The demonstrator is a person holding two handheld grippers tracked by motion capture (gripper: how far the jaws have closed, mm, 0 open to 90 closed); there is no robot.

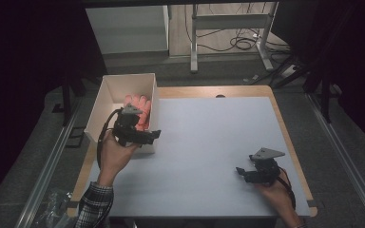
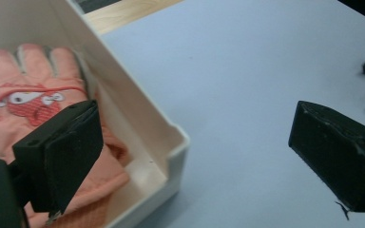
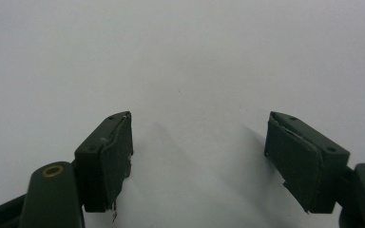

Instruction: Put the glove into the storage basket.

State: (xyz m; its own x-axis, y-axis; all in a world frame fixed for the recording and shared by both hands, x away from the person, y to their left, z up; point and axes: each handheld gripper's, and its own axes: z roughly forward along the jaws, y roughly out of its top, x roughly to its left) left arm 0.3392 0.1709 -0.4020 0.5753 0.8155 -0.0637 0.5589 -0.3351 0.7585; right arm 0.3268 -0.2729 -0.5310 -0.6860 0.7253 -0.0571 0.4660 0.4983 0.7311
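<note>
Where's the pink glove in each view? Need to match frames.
High view: pink fabric glove lies in the white open box, upper left, behind the left gripper.
Left gripper view: left side, inside the box, partly behind one jaw.
Right gripper view: bare table.
Shared landmark: the box's white wall.

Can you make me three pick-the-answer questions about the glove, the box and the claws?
1. Where is the glove? A in the white box B on the floor C in the right claw
2. What colour is the glove? A green B pink C black
3. How is the left claw? A shut on the glove B shut on nothing C open

A: the glove lies between the box walls. B: its fabric is pink. C: the left gripper view shows a wide gap between its jaws, nothing gripped.
</note>
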